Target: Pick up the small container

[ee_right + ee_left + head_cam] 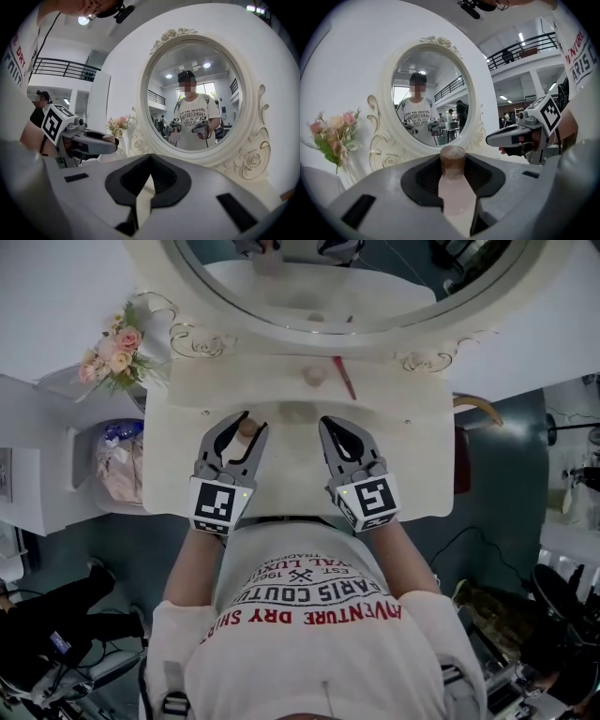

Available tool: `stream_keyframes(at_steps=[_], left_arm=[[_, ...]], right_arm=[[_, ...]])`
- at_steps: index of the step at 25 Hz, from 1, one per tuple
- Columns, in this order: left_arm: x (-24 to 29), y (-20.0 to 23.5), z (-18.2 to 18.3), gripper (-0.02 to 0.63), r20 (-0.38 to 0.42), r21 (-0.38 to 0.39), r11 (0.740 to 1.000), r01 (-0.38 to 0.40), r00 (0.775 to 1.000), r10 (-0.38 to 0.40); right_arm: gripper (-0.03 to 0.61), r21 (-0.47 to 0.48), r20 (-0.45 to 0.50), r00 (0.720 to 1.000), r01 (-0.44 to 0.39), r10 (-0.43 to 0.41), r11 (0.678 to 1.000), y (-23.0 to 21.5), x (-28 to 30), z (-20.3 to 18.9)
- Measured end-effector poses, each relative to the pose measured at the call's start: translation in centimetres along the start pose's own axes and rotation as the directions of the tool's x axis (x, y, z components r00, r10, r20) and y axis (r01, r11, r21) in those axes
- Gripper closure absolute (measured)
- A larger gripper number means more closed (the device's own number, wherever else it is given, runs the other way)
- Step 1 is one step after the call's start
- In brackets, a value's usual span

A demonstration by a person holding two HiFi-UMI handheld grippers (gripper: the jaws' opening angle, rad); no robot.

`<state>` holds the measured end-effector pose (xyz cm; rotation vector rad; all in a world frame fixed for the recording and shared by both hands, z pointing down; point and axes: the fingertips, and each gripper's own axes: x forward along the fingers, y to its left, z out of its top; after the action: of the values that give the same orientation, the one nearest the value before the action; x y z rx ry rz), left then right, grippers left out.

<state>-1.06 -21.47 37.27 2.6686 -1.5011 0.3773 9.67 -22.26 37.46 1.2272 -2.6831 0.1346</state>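
Grasp status: we judge the pick as mostly done. The left gripper has its tongs pinching the small container, a pale pink bottle with a brownish cap. The body sits between the pads and the cap pokes out past the tips toward the mirror. From the head view the container is in front of the mirror, left of its centre and over the vanity top. We can't tell whether it has cleared the surface, since no view shows its base. What's left, as we read it, is to confirm the lift or finish it. The grip looks centred, so we expect no re-grasp. The right gripper has its tongs pressed together with nothing between them. It is in front of the mirror, right of centre, just beside the left one but not touching it. Counts: one small container, two grippers, one oval mirror. There is also one flower bunch off the mirror's left edge. One small round pinkish item lies close under the mirror's lower rim, and one slim red stick lies just to its right. We can't make out what either of those is.
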Motion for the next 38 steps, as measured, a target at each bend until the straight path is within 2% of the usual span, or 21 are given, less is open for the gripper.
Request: stream_keyframes(at_steps=[7,14,31,38], left_arm=[[-2.5,0.3,4.5,0.469,0.073,0.025,0.999,-0.035,0.997,0.033],[-4.2,-0.1,6.9,0.469,0.089,0.024,0.998,-0.060,0.994,0.058],[-4.1,-0.5,6.9,0.469,0.092,0.025,0.998,-0.056,0.994,0.054],[-3.7,-0.7,7.0,0.469,0.092,0.025,0.998,-0.050,0.995,0.047]], right_arm=[[0.580,-0.033,0.060,0.998,0.025,-0.023,0.999,-0.9,-1.4,3.0],[0.581,-0.042,0.113,0.993,0.022,-0.017,0.999,-1.1,-3.1,5.3],[0.581,-0.074,0.114,0.993,0.020,-0.011,0.997,-0.9,-3.7,5.6],[0.581,-0.057,0.117,0.993,0.020,-0.013,0.998,-1.3,-3.8,5.4]])
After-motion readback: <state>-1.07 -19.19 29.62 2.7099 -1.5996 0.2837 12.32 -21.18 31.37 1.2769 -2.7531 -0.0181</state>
